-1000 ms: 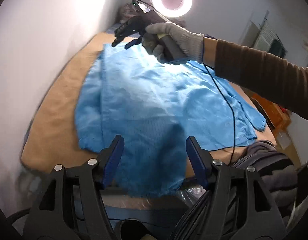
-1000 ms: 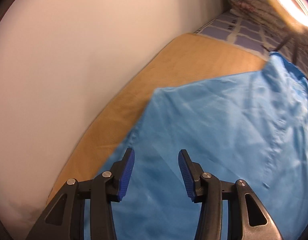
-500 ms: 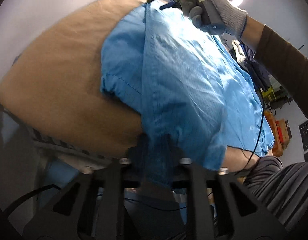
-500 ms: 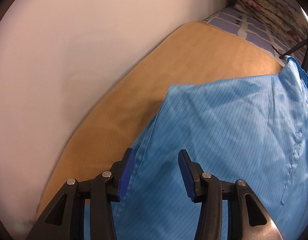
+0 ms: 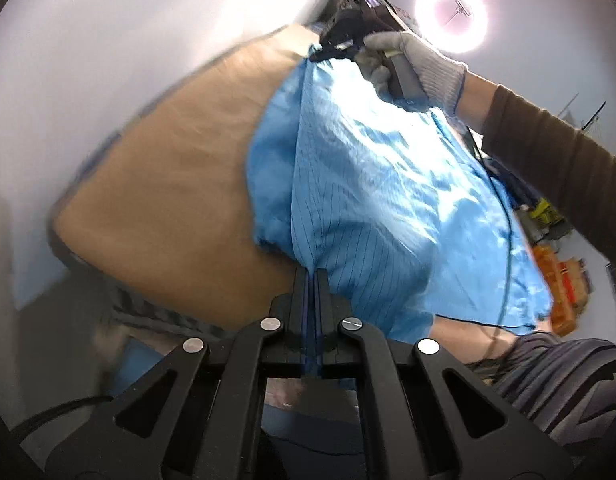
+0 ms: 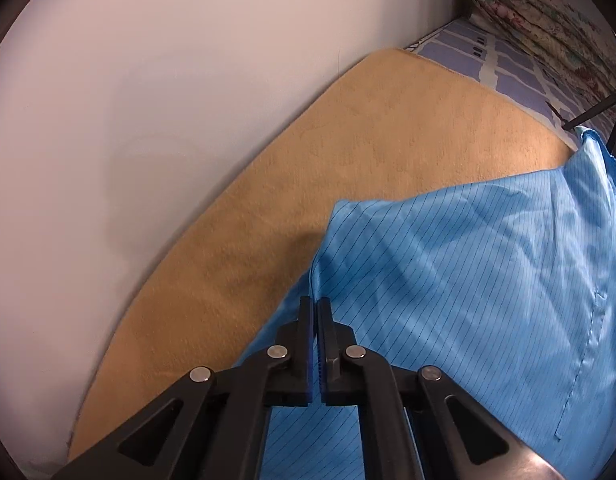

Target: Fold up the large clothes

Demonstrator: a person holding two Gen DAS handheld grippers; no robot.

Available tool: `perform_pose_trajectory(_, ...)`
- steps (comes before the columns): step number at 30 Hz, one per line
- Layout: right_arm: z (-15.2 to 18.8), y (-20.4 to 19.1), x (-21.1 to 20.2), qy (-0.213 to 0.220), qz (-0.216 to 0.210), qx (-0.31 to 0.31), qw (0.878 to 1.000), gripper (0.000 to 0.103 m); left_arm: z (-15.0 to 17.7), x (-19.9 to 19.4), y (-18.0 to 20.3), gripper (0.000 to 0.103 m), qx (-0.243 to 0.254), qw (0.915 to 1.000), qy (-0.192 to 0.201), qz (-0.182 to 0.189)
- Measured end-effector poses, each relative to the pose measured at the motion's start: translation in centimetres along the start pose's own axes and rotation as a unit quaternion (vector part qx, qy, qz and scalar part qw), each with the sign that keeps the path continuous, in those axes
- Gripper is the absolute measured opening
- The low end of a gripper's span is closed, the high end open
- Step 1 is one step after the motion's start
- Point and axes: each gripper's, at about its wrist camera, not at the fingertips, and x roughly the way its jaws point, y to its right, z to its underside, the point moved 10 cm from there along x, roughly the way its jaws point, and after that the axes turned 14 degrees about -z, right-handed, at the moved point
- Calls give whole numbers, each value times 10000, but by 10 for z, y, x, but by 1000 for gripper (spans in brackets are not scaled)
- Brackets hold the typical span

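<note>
A large light-blue pinstriped garment lies spread on a tan blanket. My left gripper is shut on the garment's near fold edge, lifting it taut. My right gripper is shut on the far end of the same fold in the right wrist view, where the garment fills the right side. In the left wrist view the right gripper shows at the top, held by a gloved hand, pinching the garment's far corner.
A white wall runs along the left of the tan blanket. A patterned sheet and rolled quilt lie at the far end. A ring light glares. Orange boxes stand at right. A black cable crosses the garment.
Both grippers were open a second ago and have closed on the garment's left fold edge. The left gripper dropped to the near hem; the edge is now raised and stretched between them.
</note>
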Motion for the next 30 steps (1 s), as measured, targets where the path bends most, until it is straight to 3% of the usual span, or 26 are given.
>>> perform_pose_trajectory(5, -19, -6, 4, 205, -155, 83, 9996, 0, -11, -2, -11, 0, 118, 9983, 176, -548)
perform_pose_trajectory(10, -28, -5, 24, 233, -135, 52, 9996, 0, -6, 12, -12, 1, 119, 9978, -77, -642)
perform_pose_trajectory(12, -28, -5, 26, 306, -343, 8, 9989, 6, -10, 10, -11, 15, 62, 9977, -27, -668)
perform_pose_trajectory(13, -28, -4, 21, 379, -519, 61, 9979, 23, -14, 8, -11, 29, 31, 9979, 37, -648)
perform_pose_trajectory(14, -27, -2, 12, 488, -762, 150, 9958, 33, -19, 6, -9, 39, 4, 9981, 123, -601)
perform_pose_trajectory(16, -25, 10, -20, 945, -1029, 260, 9899, 34, -29, 9, -6, 41, 55, 9982, 167, -571)
perform_pose_trajectory(18, -16, 35, -48, 1187, -945, 368, 9877, 33, -36, 14, -4, 41, 129, 9983, 160, -541)
perform_pose_trajectory(23, 19, 127, -89, 1260, -49, 648, 9899, 32, -48, 44, 1, 41, 288, 9965, 38, -778)
perform_pose_trajectory(27, 37, 172, -90, 1260, -87, 1076, 9861, 32, -47, 59, 0, 41, 127, 9973, -169, -707)
perform_pose_trajectory(29, 44, 184, -81, 1158, 11, 1116, 9870, 31, -48, 61, 0, 59, -6, 9976, -234, -646)
perform_pose_trajectory(30, 45, 189, -76, 1078, 98, 1097, 9881, 29, -49, 61, -1, 60, -55, 9978, -231, -616)
